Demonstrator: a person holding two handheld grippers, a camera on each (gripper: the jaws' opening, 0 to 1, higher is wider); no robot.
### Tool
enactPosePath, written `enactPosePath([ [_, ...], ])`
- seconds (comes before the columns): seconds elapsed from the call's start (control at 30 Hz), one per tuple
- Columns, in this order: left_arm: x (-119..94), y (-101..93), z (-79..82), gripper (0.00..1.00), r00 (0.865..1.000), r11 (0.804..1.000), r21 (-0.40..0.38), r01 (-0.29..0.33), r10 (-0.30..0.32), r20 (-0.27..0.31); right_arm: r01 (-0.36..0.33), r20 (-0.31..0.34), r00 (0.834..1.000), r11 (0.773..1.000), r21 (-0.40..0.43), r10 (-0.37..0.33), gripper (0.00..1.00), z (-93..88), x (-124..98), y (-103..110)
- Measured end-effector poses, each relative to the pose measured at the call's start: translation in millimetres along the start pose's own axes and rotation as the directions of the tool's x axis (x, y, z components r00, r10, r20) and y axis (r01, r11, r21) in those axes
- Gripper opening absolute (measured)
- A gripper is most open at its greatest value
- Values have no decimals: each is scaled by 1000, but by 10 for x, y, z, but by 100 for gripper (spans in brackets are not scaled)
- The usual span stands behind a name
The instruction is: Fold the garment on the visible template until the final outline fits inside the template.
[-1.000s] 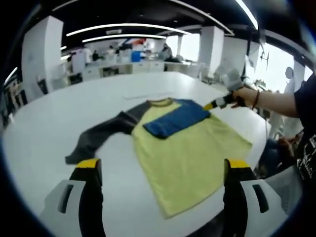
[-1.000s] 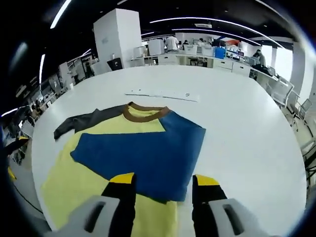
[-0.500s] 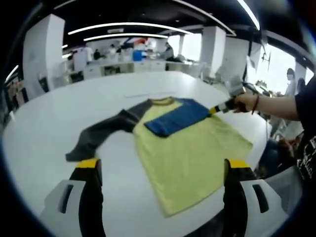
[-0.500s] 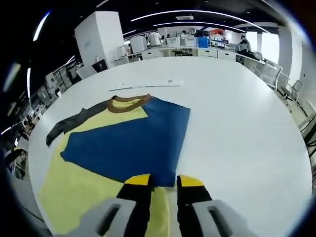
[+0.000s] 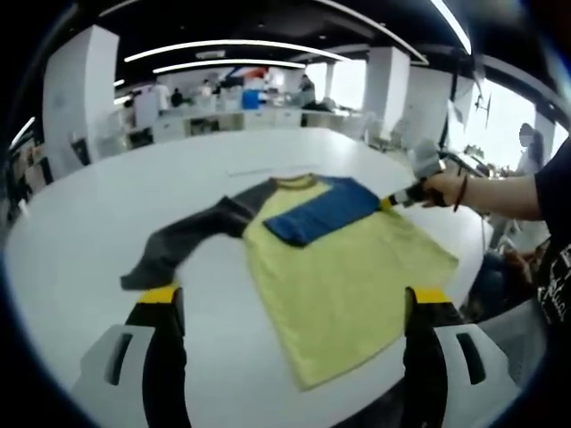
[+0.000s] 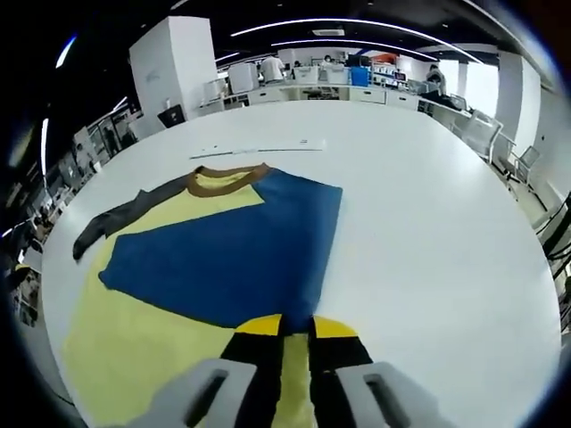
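The white table (image 6: 446, 223) lies bare from 12 to 4 o'clock of the garment (image 6: 178, 294) in the right gripper view, so a gripper could pass there freely; a thin pale strip (image 6: 259, 149) lies flat just beyond the collar at 12. In the left gripper view, open tabletop runs from 8 to 11 o'clock of the shirt, crossed by the grey sleeve (image 5: 183, 245). At 2 o'clock the right gripper (image 5: 397, 198) and the person's hand (image 5: 443, 189) block the near edge.

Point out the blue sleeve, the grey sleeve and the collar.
blue sleeve (image 6: 227, 267): right gripper view, middle of the folded-over panel.
grey sleeve (image 5: 183, 242): left gripper view, midway along it.
collar (image 6: 225, 179): right gripper view, front of the brown band.
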State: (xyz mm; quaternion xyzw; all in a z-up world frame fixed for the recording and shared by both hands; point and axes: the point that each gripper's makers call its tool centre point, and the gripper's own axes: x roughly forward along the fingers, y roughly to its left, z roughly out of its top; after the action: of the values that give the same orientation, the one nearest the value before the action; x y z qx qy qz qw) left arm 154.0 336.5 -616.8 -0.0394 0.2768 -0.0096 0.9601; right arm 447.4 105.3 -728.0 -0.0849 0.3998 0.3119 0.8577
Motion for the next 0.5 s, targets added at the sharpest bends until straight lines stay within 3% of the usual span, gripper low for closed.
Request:
enactPosePath([
  [0.5, -11, 50, -20, 99, 1000, 1000, -8, -11, 11, -7, -21, -30, 999, 999, -26, 20, 1, 8, -28, -144],
])
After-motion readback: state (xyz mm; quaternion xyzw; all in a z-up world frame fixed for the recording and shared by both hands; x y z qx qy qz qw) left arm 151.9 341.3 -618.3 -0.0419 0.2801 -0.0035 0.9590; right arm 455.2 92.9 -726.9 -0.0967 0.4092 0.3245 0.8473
